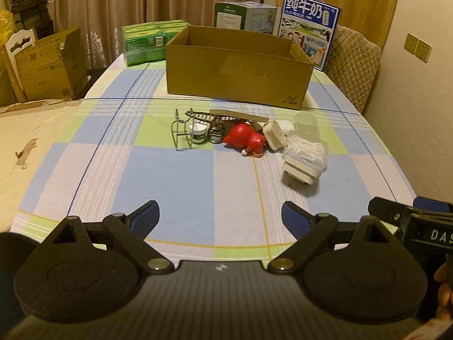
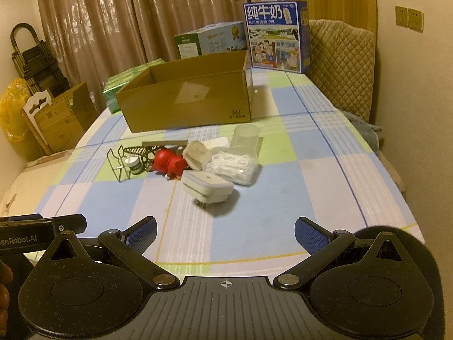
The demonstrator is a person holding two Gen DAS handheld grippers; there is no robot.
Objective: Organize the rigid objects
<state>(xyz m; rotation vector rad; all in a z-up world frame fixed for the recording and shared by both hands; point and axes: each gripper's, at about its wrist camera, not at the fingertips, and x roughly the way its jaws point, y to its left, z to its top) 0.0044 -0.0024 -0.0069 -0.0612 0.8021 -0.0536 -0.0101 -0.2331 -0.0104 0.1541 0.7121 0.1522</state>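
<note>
Jaws of both the left gripper (image 1: pixel 219 219) and right gripper (image 2: pixel 225 235) gape wide, empty, well short of the clutter (image 2: pixel 184 164) heaped before the cardboard box (image 2: pixel 187 96) on the counter (image 2: pixel 325 187); tangled pieces risk dragging neighbours along

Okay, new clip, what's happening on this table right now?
A person holds a two-finger tool in each hand, and both the left tool and the right tool are open, empty and hovering over the near edge of the checked tablecloth. Nothing has been picked up. A small pile waits mid-table: a wire rack, a red toy, a white plug adapter and a clear plastic container. The open cardboard box sits just behind the pile; its inside is not visible.
</note>
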